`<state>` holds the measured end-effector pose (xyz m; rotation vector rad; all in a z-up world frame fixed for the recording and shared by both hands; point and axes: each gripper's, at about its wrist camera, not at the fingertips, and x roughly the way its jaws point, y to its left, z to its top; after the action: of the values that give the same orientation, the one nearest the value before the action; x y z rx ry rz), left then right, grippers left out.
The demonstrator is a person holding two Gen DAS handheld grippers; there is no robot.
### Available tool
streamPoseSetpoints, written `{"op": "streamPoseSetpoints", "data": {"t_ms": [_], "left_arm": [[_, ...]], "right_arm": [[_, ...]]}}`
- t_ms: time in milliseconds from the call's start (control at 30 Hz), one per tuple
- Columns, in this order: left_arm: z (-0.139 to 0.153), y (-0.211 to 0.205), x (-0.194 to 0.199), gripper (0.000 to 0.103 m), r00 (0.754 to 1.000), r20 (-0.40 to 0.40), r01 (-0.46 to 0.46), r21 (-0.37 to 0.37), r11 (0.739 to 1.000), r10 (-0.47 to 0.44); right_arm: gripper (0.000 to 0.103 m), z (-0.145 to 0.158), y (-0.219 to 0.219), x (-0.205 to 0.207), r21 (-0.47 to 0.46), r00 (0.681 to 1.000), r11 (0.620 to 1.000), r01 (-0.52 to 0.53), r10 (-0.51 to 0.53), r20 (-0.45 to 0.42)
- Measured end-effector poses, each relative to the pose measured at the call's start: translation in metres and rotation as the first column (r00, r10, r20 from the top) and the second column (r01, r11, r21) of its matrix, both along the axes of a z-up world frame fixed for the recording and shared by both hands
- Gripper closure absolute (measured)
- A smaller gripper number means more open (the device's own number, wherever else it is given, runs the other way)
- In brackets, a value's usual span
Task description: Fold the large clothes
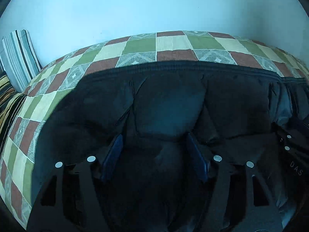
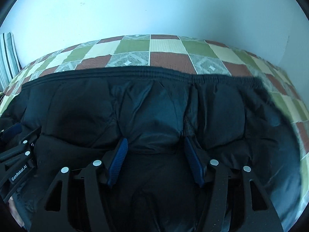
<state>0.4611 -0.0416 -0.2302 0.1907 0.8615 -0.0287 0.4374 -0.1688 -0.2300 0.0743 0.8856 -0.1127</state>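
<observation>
A large black puffy jacket (image 1: 170,104) lies spread on a checkered bedspread (image 1: 173,42), its ribbed hem along the far side; it also fills the right wrist view (image 2: 154,108). My left gripper (image 1: 154,141) has its blue pads (image 1: 114,154) wide apart, pressed down on the jacket with padded fabric bulging between them. My right gripper (image 2: 154,145) stands the same way, blue pads (image 2: 119,154) apart over a bulge of jacket. The left gripper also shows at the left edge of the right wrist view (image 2: 17,154), the right gripper at the right edge of the left wrist view (image 1: 289,147).
The bedspread (image 2: 166,46) meets a pale wall (image 1: 154,5) behind. A striped pillow (image 1: 19,58) leans against the wall at the far left, with a yellow-black striped cloth (image 1: 7,96) below it.
</observation>
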Motion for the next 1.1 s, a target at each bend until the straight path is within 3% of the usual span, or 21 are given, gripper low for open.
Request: {"op": "streamPoseSetpoints", "data": {"t_ms": [267,1100], "left_arm": [[-0.021,-0.007,-0.007,0.033,0.998,0.064,-0.005,0.037,0.999,0.002],[-0.029,-0.001,-0.002,0.033,0.999,0.043,0.005,-0.005,1.000,-0.004]], "right_arm": [[0.041,-0.015,0.006,0.000,-0.045,0.999,0.999,0.021,-0.019,0.048],[0.041,-0.016,0.010,0.000,-0.078,0.999,0.996,0.030,-0.027,0.047]]}}
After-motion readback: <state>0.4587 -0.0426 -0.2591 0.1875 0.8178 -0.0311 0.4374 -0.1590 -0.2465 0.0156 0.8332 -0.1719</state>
